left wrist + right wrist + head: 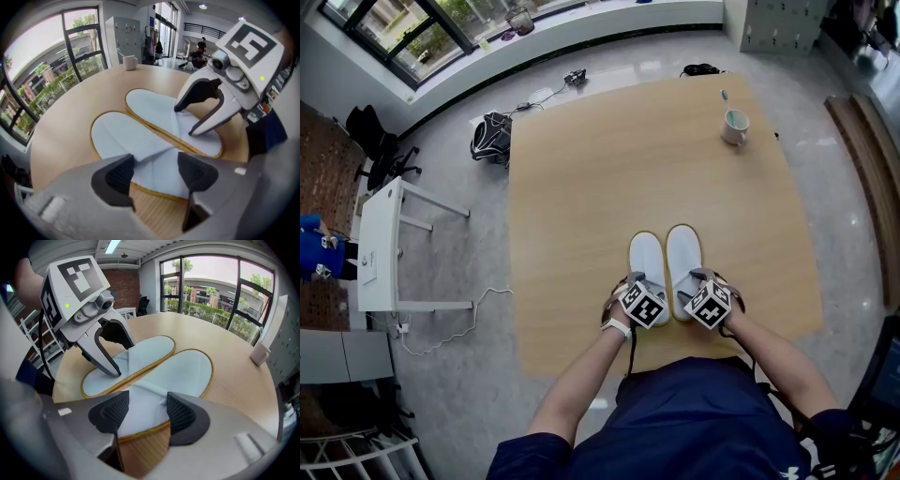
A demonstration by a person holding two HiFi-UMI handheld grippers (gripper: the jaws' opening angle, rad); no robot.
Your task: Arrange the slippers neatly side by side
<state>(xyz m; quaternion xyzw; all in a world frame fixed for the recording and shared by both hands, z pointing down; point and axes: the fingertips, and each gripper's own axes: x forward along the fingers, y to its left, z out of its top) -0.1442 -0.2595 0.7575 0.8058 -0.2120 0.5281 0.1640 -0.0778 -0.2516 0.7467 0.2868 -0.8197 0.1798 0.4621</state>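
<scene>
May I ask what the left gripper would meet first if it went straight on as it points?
The left gripper would most likely meet the left slipper first: its heel end lies just ahead of the open jaws, though depth is unclear.

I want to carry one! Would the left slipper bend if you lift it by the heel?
Probably floppy: the left slipper looks thin and flat, so its toe would likely droop. Likely light too: it seems just cloth on a thin sole. Lying flat, it shouldn't roll.

Grey tiled floor (609,66), large windows (394,33)
</scene>
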